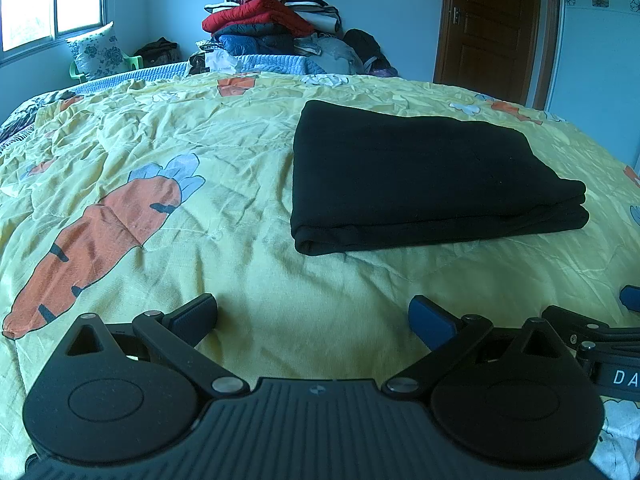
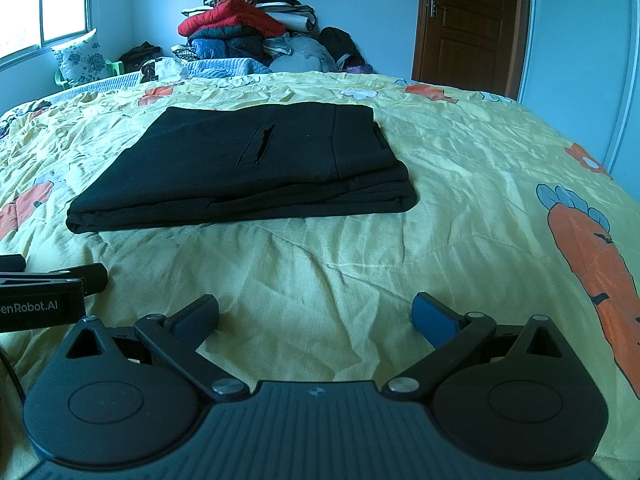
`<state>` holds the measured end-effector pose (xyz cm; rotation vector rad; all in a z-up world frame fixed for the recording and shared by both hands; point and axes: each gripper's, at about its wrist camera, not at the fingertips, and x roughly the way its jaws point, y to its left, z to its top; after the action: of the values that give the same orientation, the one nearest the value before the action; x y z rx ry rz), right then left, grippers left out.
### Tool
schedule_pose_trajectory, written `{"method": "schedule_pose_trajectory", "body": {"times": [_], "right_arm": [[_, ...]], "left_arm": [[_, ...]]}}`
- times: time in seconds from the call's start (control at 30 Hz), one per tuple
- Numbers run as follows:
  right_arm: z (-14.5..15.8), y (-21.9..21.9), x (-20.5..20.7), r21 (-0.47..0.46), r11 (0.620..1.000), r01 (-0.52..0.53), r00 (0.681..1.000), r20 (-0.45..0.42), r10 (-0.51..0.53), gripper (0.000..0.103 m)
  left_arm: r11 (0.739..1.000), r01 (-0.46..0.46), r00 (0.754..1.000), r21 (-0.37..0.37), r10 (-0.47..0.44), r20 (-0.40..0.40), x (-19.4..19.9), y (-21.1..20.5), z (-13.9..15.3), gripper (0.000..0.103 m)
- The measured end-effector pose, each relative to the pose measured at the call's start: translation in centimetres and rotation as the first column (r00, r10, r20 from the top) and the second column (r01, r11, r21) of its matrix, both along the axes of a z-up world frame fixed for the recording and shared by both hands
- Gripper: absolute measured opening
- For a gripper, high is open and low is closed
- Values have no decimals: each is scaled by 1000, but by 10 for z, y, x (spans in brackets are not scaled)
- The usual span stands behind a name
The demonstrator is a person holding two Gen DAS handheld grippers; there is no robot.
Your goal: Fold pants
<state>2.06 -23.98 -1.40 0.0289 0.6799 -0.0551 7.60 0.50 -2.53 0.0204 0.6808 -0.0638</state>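
Black pants (image 1: 424,180) folded on quilt (image 1: 248,272); left claw (image 1: 314,320), right claw (image 2: 316,318) wide, empty.

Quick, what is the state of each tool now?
Left tool: open, holding nothing.
Right tool: open, holding nothing; the folded pants lie apart.

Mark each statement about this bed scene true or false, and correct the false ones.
1. The black pants lie folded in a flat stack on the yellow quilt. True.
2. The left tool grips the pants. False: it is open, short of them.
3. The right tool is open and empty. True.
4. The door stands open. False: it is shut.
5. A clothes pile sits beyond the quilt. True.
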Motion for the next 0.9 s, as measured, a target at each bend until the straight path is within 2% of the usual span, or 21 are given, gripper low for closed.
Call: {"method": "schedule_pose_trajectory", "body": {"times": [0.9], "right_arm": [[0,0,1,2,999,35,999,1,-35,103]], "left_arm": [[1000,-25,1000,9,25,-1,-1,-1,-1,103]]}}
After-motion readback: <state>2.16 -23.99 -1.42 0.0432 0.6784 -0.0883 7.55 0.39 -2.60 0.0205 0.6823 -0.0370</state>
